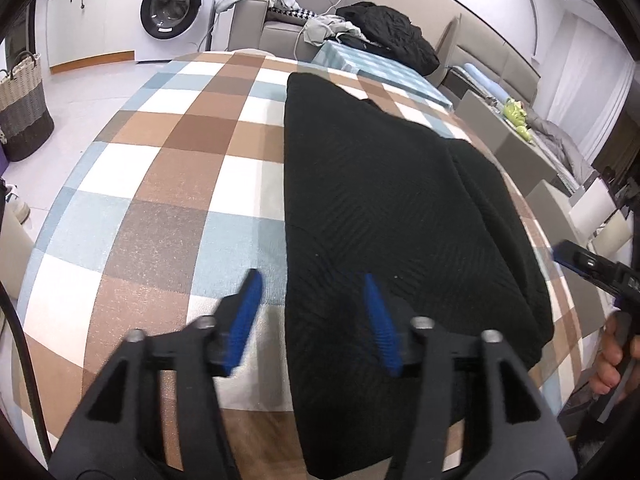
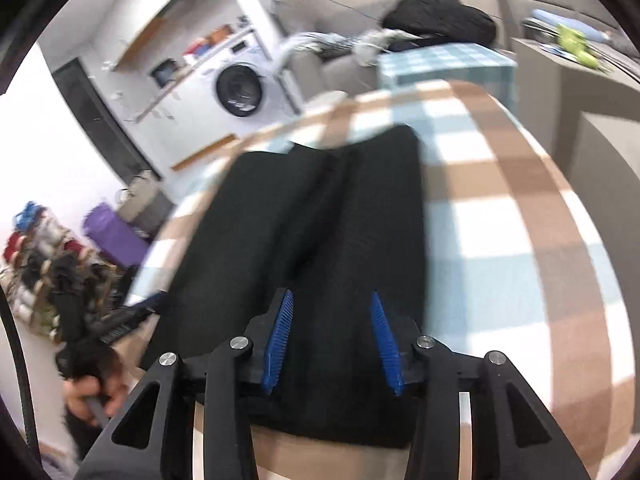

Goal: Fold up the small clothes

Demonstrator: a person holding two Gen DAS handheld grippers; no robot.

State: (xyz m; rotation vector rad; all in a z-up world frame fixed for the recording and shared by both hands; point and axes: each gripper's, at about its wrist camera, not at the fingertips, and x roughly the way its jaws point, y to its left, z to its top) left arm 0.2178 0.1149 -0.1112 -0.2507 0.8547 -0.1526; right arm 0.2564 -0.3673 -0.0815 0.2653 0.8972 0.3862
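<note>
1. We have the left gripper (image 1: 312, 284) out in front of us, blue pads spread apart and nothing pinched between them; its left pad hangs over bare cloth, its right pad over dark fabric.
2. Under and ahead of those jaws lies the black garment (image 1: 392, 208), folded into a long strip with its straight left edge running away from us between the pads.
3. Beneath it all is the checked tablecloth (image 1: 168, 160), brown, white and pale blue squares spreading out to the left of the gripper.
4. Off at the right edge of the left wrist view we catch the other tool's blue tip and the hand (image 1: 612, 356) around its handle.
5. Over to the right gripper (image 2: 331, 300): jaws parted too, pads clear, hovering above the near end of the same black garment (image 2: 320, 208), which shows a lengthwise crease up its middle.
6. To this gripper's right, bare checked tablecloth (image 2: 520, 220); to its lower left, the other hand (image 2: 94, 392), blurred.
7. Far beyond both, a washing machine (image 1: 170, 10) stands against the wall, and a pile of dark clothing (image 1: 392, 30) sits behind the table.
</note>
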